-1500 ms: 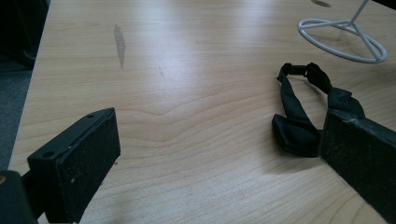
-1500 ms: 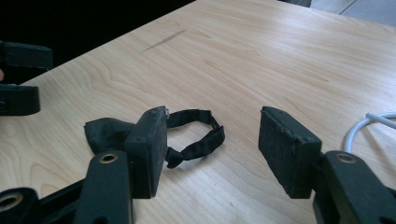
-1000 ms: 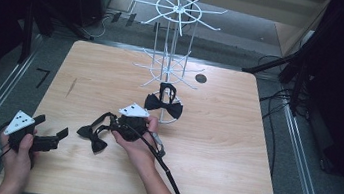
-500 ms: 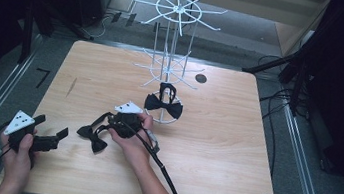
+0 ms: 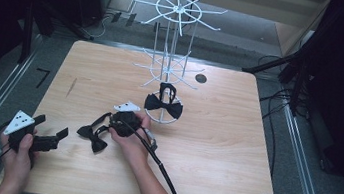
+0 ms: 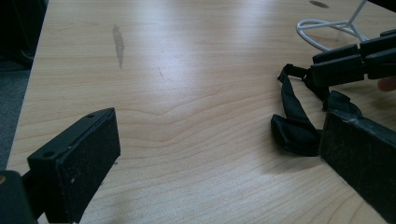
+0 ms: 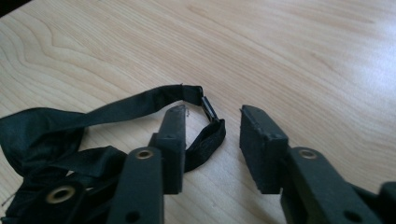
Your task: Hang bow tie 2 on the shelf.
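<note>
- At the left edge of the wooden table [image 5: 213, 148], the left gripper [image 5: 56, 138] rests low in the person's left hand. Its jaws stand wide apart with only bare wood between them, as the left gripper view shows [image 6: 219, 154].
- Just to its right lies a black bow tie [image 5: 92, 137], flat on the table, its neck strap looping up toward the other tool. In the left gripper view the bow tie [image 6: 299, 128] sits beside the far jaw, not touched by it.
- Next comes the right gripper [image 5: 108, 125], held in the right hand and pointed at the strap. Its jaws have just been closing; in the right gripper view [image 7: 212, 140] the strap's end with its small clasp [image 7: 208, 108] curls into the gap by the left pad, and the pads are not yet pressing on it.
- Further right and behind, a second bow tie [image 5: 163, 106] hangs low on the white wire rack [image 5: 176, 12], over its ring base.
</note>
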The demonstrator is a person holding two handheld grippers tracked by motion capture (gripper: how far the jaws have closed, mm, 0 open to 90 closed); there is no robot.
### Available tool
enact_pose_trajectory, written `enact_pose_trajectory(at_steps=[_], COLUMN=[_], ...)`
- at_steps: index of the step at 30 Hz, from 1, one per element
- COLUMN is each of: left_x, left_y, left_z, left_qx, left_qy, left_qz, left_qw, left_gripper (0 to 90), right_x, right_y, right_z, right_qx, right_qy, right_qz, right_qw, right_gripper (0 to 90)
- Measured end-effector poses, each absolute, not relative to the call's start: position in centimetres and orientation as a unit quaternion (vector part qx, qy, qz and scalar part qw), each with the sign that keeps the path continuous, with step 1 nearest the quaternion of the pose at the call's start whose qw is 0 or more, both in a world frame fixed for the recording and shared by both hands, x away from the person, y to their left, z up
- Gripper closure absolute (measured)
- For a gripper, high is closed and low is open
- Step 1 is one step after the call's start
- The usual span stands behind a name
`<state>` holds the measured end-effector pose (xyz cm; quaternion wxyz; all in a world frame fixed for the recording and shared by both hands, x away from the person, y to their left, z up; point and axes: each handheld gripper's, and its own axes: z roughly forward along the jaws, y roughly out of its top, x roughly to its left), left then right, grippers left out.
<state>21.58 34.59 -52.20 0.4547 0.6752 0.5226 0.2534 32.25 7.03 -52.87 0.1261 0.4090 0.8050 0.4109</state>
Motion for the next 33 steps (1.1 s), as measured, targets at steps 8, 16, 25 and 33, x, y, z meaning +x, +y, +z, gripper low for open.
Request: enact_pose_trajectory(at_steps=[8,16,25,33], left_x=[21.6,21.6,21.6,21.6], left_y=[34.6,34.6,34.6,34.6], left_z=[-52.2,-52.2,-52.2,-52.2], left_qx=[0.676,0.677,0.678,0.678], left_qy=[0.522,0.522,0.522,0.521], left_qz=[0.254,0.253,0.254,0.254], left_qw=[0.454,0.453,0.452,0.452], left_gripper=[0.0,0.0,0.0,0.0], right_x=[32.4,32.0,31.1,30.3], right_y=[6.4,5.7,4.8,4.1], right_z=[-53.3,-52.8,-50.9,-49.4], right_qx=[0.419,0.413,0.398,0.388], right_qy=[0.806,0.8,0.788,0.776], right_qz=[0.406,0.421,0.45,0.473], right_qw=[0.099,0.108,0.137,0.15], right_gripper=[87.0,90.0,90.0,90.0])
